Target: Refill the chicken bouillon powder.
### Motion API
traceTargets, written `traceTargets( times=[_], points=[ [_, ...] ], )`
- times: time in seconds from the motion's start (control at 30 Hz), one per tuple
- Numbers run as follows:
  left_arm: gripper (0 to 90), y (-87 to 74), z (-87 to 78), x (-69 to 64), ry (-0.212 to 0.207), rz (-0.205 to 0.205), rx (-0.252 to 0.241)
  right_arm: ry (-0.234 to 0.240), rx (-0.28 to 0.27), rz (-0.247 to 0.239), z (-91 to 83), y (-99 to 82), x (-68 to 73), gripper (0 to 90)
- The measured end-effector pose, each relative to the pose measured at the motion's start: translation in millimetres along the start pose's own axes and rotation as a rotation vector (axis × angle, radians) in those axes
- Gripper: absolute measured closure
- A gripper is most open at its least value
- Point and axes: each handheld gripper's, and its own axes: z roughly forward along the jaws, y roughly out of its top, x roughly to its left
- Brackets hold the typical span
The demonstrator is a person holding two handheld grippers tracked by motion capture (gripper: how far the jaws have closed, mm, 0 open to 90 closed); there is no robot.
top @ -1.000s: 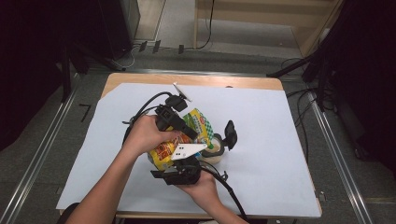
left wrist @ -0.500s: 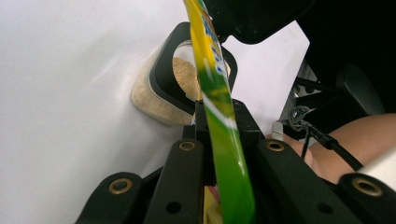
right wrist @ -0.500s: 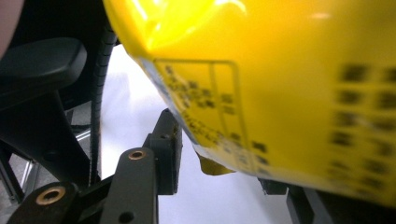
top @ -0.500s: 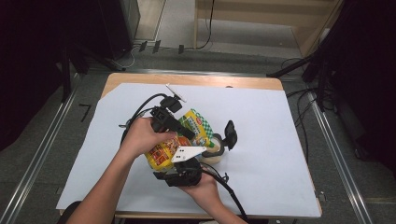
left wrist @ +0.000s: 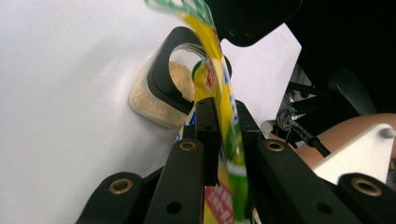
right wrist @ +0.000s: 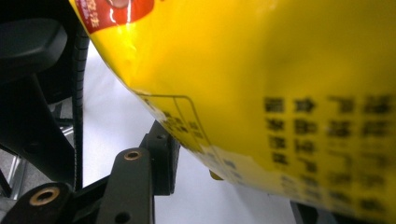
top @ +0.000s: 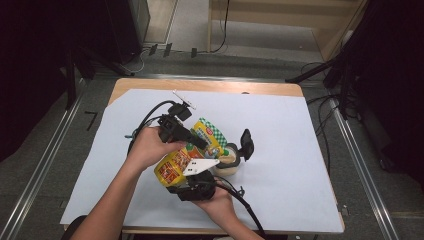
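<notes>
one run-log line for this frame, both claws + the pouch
left claw: shut on yellow pouch | right claw: jaws just opening, pouch between | pouch mouth: over open jar | jar: partly full of beige granules

We saw a glossy yellow and green plastic pouch (top: 187, 155), its printed film smooth and shiny, catching highlights in the right gripper view. The left gripper (left wrist: 223, 140) had matt black plastic jaws set with small brass-coloured metal rivets. The right gripper (top: 196, 186) carried a flat, pale grey matt plate. A clear jar (left wrist: 159, 100), plastic or glass, held a coarse, sandy-looking powder and wore a black, slightly shiny plastic collar. A smooth, matt, pale sheet (top: 300, 150) covered the table (top: 210, 86), whose bare edge looked like light, smooth wood.
</notes>
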Motion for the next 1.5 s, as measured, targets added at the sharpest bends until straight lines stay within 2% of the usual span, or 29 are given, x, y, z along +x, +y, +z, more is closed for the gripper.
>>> traceTargets(
  times=[0.07,0.23,0.33,0.4,0.57,0.63,0.73,0.83,0.9,1.1,1.13,1.23,1.3,1.5],
  points=[
    [86.0,0.5,2.0,0.2,0.005,0.007,-0.011,-0.01,0.007,-0.012,1.2,-0.5,0.1,56.3],
    [87.2,0.6,4.6,0.8,0.012,0.022,-0.012,-0.008,0.011,-0.006,2.7,-1.7,0.1,55.8],
    [88.0,0.2,4.9,2.3,0.009,0.021,-0.011,-0.012,0.008,-0.008,4.0,-4.1,-1.3,54.6],
    [88.3,-0.3,4.8,3.0,0.011,0.02,-0.015,-0.001,0.005,0.013,5.3,-6.3,-2.7,52.8],
    [88.5,-2.0,2.7,6.4,-0.009,0.007,-0.024,-0.018,0.001,0.011,7.7,-9.7,-4.4,49.9],
    [88.5,-3.0,0.9,5.7,-0.005,0.016,-0.026,-0.021,-0.002,0.014,8.1,-9.9,-4.5,48.2],
    [88.9,-4.3,1.5,4.7,0.004,0.04,-0.02,-0.045,0.01,0.001,9.7,-11.5,-5.6,46.6],
    [88.8,-5.5,1.4,6.2,0.007,0.032,-0.012,-0.081,0.036,-0.008,13.1,-14.7,-5.1,46.0],
    [88.2,-6.2,1.6,8.0,-0.002,0.025,-0.018,-0.089,0.044,-0.011,13.7,-15.6,-5.7,46.0],
    [90.0,-6.3,6.4,9.2,-0.014,0.034,-0.017,-0.075,0.035,-0.011,13.6,-15.1,-4.6,45.2],
    [90.0,-7.1,4.9,8.9,-0.007,0.047,-0.024,-0.075,0.036,-0.012,13.7,-15.2,-4.7,45.0],
    [90.0,-9.2,-2.2,7.7,-0.008,0.058,-0.036,-0.065,0.028,-0.005,13.1,-14.7,-4.6,43.2],
    [90.0,-10.1,-6.5,7.6,-0.012,0.057,-0.049,-0.073,0.019,-0.009,11.8,-13.9,-5.0,41.6],
    [90.0,-15.5,-22.0,14.0,-0.047,0.049,-0.084,-0.103,0.0,-0.018,6.7,-11.7,-6.7,38.1]
  ],
)
